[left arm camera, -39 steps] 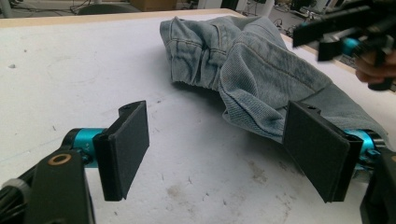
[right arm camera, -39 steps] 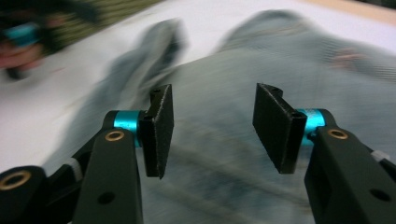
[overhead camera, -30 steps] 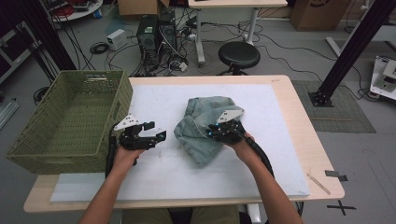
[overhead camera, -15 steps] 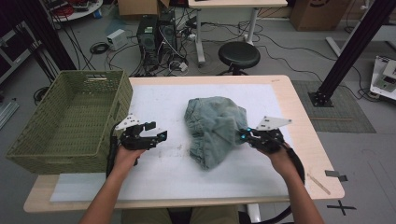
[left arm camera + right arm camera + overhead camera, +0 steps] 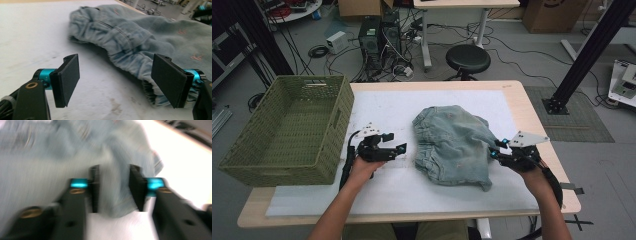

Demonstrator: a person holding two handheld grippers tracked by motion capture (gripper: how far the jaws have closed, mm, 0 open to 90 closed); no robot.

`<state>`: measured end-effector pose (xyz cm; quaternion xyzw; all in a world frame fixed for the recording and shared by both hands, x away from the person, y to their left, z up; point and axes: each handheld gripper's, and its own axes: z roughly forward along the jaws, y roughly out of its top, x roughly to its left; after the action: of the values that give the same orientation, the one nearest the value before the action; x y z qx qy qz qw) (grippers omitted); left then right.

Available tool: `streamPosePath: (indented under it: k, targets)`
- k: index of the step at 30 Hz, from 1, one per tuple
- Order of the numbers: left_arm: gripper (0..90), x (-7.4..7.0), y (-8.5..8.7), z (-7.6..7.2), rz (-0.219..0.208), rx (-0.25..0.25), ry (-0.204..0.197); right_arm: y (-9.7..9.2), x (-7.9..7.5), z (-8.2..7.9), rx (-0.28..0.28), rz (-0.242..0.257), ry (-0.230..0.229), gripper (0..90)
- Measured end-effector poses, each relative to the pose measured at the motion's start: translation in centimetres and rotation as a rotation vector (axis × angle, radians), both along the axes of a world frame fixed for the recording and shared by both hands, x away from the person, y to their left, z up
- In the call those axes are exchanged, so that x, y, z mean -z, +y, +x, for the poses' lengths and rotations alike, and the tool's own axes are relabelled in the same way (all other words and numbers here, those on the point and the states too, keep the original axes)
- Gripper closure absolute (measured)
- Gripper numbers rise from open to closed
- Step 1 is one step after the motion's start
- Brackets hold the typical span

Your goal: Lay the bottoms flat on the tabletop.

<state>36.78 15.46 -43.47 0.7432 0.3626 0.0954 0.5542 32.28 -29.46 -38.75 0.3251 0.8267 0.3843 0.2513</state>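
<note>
Spreading the denim shorts (image 5: 454,145) flat looks like the step in hand, and I would do it with both ends pulled evenly. They lie rumpled in the middle of the table (image 5: 512,92), on the white mat (image 5: 382,107), nearer its right edge than the left. My left gripper (image 5: 393,148) hovers low just left of the elastic waistband (image 5: 130,58), jaws wide apart and empty; I should slide one jaw under that gathered hem before closing, so I catch one layer and not a bunched fold. My right gripper (image 5: 495,149) sits at the shorts' right edge with its jaws partly apart; they have just been opening, and the blurred right gripper view shows cloth (image 5: 112,187) between them, apparently not pinched.

A second ago the right gripper was on top of the garment near its middle, and the shorts were a tighter heap; now they are drawn out toward the right edge. The green basket (image 5: 287,130) at the left edge stays empty.
</note>
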Motion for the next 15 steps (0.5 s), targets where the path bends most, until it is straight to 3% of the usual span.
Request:
streamPosePath:
  k: [3, 6, 11, 14, 15]
  targets:
    - [23.1, 0.3, -1.5, -0.1, 0.015, 0.035, 0.018, 0.0, -0.4, 0.4, 0.051, 0.060, -0.045, 53.7]
    - [23.1, 0.7, -2.8, -0.3, 0.036, 0.075, 0.047, 0.2, -0.1, 1.1, 0.106, 0.062, -0.053, 50.9]
    - [26.0, 1.5, -4.9, -0.5, 0.135, 0.129, 0.104, -0.3, 1.4, 2.4, 0.206, 0.054, 0.013, 49.5]
    - [38.7, 1.5, -5.2, -0.5, 0.145, 0.134, 0.114, -0.4, 2.3, 2.9, 0.222, 0.079, 0.047, 49.5]
    - [44.5, 1.5, -5.5, -0.7, 0.173, 0.143, 0.118, -0.3, 2.5, 2.9, 0.219, 0.086, 0.051, 49.5]
